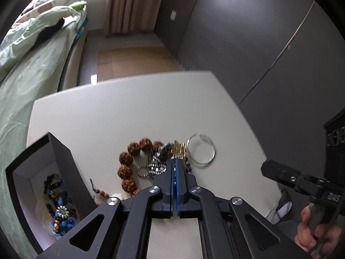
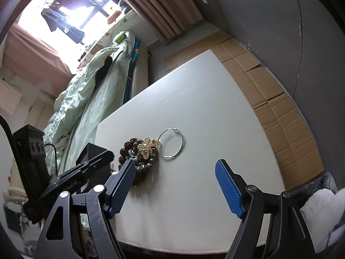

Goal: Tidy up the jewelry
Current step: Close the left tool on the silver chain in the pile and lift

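1. I see a white table (image 2: 204, 112) filling both views, in a bedroom: a bed with a pale green quilt (image 2: 86, 90) along its far-left side, pink curtains (image 2: 159, 6) by a bright window, a grey wardrobe wall (image 1: 248, 32) to the right, flattened cardboard (image 2: 269, 90) on the floor past the table's far edge.
2. Most of the tabletop is bare; the jewelry sits toward its near-left part.
3. A dark open box (image 1: 62, 164) stands at the left table edge, beaded pieces (image 1: 61, 213) inside.
4. Jewelry pile: brown bead bracelet (image 1: 127, 161), silver chain (image 1: 151, 168), gold butterfly piece (image 2: 148, 145), and a thin silver hoop (image 2: 171, 142) just right of it.
5. Left gripper (image 1: 174, 164): blue pads pressed together at the pile's edge; whether anything is pinched, I cannot tell.
6. Right gripper (image 2: 174, 185): spread wide, hanging above bare table, short of the pile.
7. The pile is blurred in the left view.
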Demonstrator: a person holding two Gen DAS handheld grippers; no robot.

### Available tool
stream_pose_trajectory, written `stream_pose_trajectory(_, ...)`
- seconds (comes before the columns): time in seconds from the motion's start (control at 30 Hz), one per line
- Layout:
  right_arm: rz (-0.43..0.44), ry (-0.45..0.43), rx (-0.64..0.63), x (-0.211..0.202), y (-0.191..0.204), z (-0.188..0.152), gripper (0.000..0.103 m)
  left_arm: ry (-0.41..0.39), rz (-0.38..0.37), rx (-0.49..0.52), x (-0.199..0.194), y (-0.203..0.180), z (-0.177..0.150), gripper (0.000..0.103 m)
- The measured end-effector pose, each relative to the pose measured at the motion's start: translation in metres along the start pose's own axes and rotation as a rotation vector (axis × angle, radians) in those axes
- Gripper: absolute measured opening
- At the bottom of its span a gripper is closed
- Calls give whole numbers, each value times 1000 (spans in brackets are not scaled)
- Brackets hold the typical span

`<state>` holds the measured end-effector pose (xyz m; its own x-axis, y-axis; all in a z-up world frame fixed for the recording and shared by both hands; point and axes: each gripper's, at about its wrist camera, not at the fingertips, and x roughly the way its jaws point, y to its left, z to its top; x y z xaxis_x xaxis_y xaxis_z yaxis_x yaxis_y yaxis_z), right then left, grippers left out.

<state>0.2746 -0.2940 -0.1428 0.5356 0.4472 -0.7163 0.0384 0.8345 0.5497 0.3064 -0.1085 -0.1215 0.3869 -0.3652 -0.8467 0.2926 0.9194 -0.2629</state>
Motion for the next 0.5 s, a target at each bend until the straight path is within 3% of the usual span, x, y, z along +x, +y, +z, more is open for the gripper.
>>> stream_pose_trajectory(0.07, 2, 3, -4, 1, 2, 0, 77, 26, -18, 4, 8, 2, 3, 42)
stream_pose_trajectory(0.1, 3, 2, -4, 1, 2, 0, 77, 17, -25, -1, 8, 3, 2, 71)
stream_pose_trajectory(0.13, 3, -1, -3, 0, 3, -1, 77, 6, -18, -5, 7, 4, 1, 77)
stream_pose_trajectory(0.4, 2, -18, 26, -5, -3, 0, 77, 16, -3, -20, 19, 7, 4, 76)
stream_pose_trajectory(0.5, -4, -29, 44, -8, -7, 1, 77, 21, 17, 3, 24, 1, 3, 64)
